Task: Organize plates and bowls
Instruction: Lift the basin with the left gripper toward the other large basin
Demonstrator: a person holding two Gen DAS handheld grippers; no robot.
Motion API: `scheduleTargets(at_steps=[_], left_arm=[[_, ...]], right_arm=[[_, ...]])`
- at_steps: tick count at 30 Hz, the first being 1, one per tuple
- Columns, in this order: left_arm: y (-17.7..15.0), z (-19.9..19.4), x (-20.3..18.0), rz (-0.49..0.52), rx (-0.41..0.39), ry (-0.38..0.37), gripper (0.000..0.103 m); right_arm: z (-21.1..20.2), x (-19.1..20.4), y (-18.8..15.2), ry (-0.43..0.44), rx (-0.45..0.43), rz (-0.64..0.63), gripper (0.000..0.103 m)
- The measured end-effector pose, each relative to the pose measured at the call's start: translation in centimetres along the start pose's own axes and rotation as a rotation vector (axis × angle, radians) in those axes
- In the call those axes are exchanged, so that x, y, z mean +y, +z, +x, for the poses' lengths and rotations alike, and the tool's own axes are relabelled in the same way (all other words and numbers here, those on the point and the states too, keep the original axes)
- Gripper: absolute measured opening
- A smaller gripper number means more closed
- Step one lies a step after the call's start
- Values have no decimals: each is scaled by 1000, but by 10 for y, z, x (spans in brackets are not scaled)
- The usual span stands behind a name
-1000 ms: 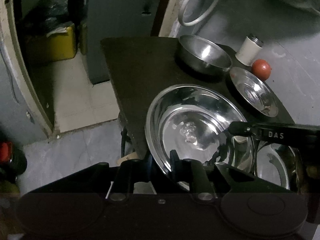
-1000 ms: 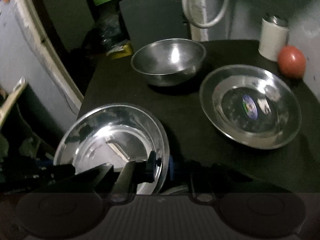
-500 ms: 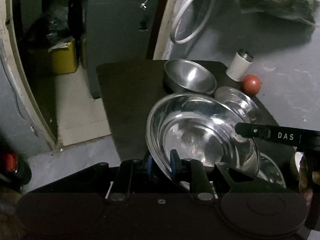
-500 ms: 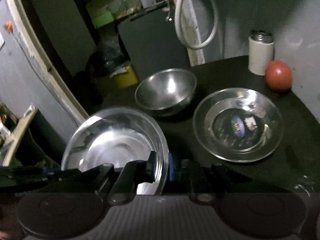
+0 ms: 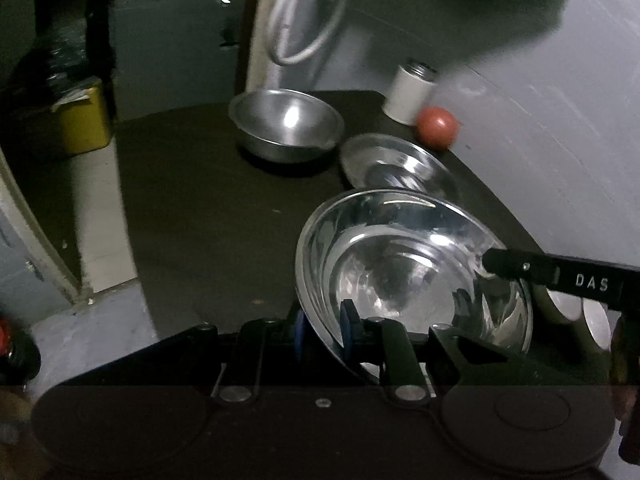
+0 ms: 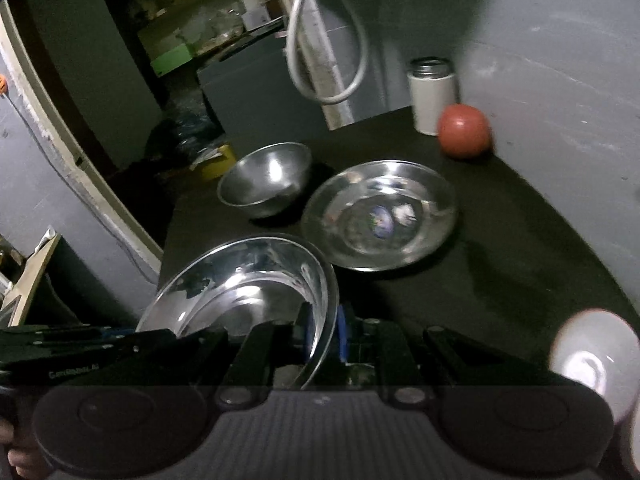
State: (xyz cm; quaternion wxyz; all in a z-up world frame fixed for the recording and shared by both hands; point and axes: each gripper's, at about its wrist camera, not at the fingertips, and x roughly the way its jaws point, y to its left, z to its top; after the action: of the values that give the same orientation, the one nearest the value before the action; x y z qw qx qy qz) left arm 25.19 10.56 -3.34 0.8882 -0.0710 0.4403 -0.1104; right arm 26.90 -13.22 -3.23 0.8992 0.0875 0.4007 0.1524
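A large, deep steel plate hangs tilted above the dark table, held by both grippers. My left gripper is shut on its near left rim, blue pads on either side of the metal. My right gripper is shut on the opposite rim of the same plate. A second steel plate lies flat on the table just beyond it, and a steel bowl stands behind and to the left. The right gripper's black arm crosses the left wrist view.
A white canister and a red ball-like fruit stand at the table's far right by the grey wall. A small pale bowl sits near the front right. A yellow box and the floor lie off the table's left edge.
Both grippers have risen and carried the large plate to the right, toward the flat plate. The plate tilts more steeply, and the table looks farther below.
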Motion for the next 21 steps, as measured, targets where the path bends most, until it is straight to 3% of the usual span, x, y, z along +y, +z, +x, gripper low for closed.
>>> scheduleTargets(at_steps=[5, 21], left_arm=[[-14, 6, -17, 27, 20, -3, 20], [-44, -4, -42, 93, 2, 112, 20]], right_arm=[[-16, -19, -16, 3, -28, 58, 15], [-26, -33, -45, 54, -69, 73, 21]])
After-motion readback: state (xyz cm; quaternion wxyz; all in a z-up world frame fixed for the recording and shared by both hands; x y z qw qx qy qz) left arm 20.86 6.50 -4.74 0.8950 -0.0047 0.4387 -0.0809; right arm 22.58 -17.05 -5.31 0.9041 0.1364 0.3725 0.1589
